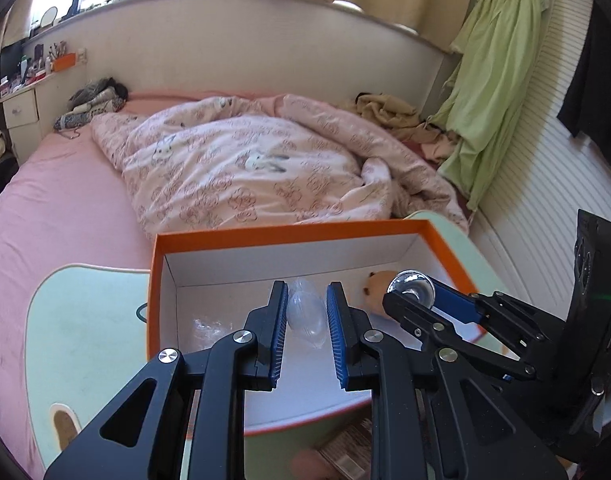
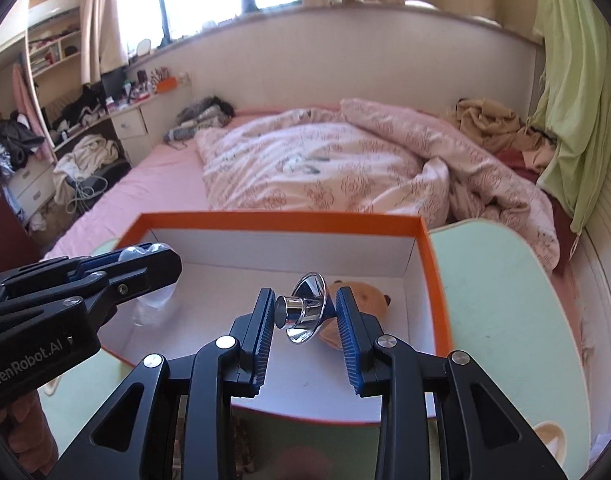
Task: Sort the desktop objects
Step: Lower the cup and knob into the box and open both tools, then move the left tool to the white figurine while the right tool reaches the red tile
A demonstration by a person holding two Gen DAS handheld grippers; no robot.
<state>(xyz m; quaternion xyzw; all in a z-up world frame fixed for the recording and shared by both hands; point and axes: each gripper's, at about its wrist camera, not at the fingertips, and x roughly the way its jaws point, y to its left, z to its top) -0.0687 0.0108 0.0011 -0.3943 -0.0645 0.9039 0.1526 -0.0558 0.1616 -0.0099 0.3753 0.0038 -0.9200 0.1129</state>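
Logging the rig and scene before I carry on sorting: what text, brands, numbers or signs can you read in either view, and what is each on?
"GenRobot.AI": white lettering on the black body of the left gripper, seen in the right wrist view.
Items on the far desk shelf: any labels are too small and blurred to read.
Orange box, clear plastic piece, shiny metal funnel, plush toy: no text visible.
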